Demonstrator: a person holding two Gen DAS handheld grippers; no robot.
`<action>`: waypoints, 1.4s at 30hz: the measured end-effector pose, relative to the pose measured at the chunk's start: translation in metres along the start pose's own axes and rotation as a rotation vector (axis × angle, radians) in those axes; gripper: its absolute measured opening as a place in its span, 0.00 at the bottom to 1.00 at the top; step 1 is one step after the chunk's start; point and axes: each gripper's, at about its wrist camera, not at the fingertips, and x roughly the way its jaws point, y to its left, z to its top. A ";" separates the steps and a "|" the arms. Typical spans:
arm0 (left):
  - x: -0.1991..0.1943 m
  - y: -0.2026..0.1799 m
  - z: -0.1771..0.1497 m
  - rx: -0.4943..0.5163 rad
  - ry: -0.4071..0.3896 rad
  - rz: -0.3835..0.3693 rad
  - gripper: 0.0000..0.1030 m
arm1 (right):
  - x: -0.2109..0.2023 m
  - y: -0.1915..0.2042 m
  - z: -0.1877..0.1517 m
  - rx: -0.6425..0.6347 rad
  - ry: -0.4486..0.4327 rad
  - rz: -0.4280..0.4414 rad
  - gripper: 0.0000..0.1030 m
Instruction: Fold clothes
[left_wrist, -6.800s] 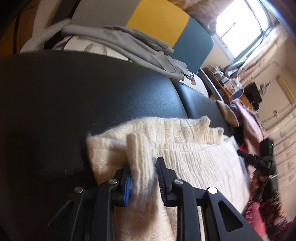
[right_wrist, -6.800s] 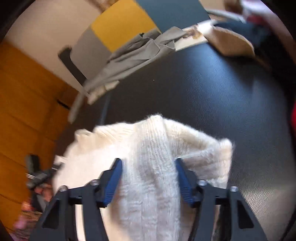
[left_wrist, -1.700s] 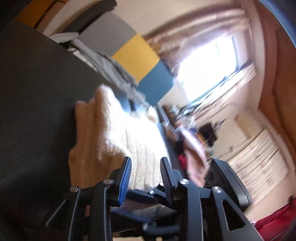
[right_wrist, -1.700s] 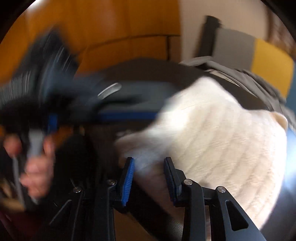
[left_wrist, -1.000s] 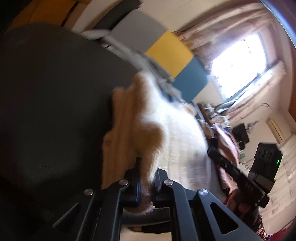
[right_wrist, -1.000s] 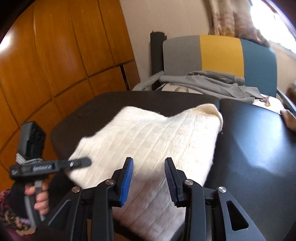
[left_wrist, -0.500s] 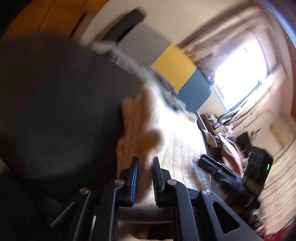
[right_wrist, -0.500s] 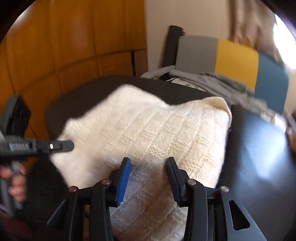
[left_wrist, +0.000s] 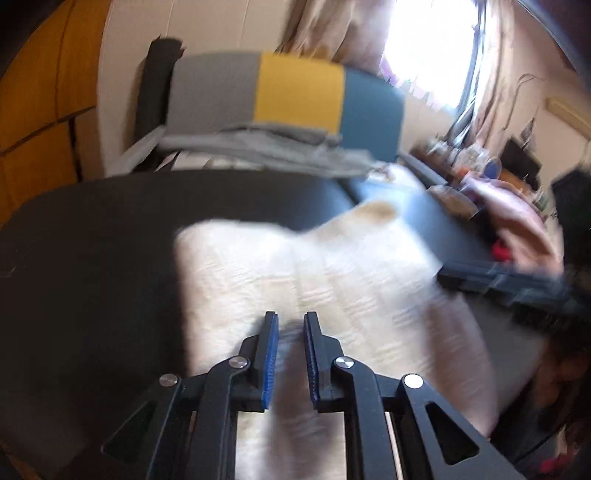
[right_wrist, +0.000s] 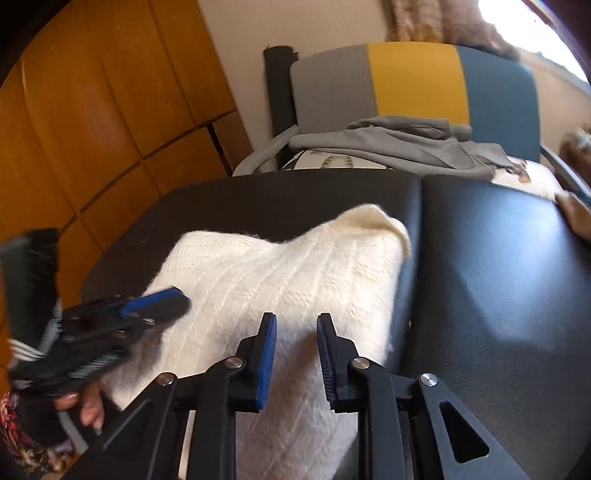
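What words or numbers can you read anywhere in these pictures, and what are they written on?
None: no word, label or number can be read in either view.
White cushion on the chair, under the grey garment: a dark printed pattern, too small to tell whether it is lettering.
Cream knitted sweater: no tag or print shows.
Shelf clutter by the window: blurred, unreadable.

**Bare seat to the right, chair blocking the back**

The black padded surface (right_wrist: 498, 266) lies bare right of the cream sweater (right_wrist: 280, 280). Behind it a chair (right_wrist: 413, 85) heaped with grey clothes (right_wrist: 399, 144) closes the far edge; wood panelling (right_wrist: 92, 129) walls the left.
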 end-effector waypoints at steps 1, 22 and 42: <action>0.001 0.009 -0.004 -0.031 0.009 -0.026 0.13 | 0.003 -0.002 0.004 -0.019 -0.002 -0.008 0.23; 0.004 0.023 -0.039 -0.047 -0.067 -0.038 0.10 | 0.141 -0.132 0.093 0.458 0.126 0.030 0.20; 0.008 0.009 -0.037 -0.042 -0.085 -0.001 0.10 | 0.080 -0.045 0.002 0.180 0.042 -0.008 0.15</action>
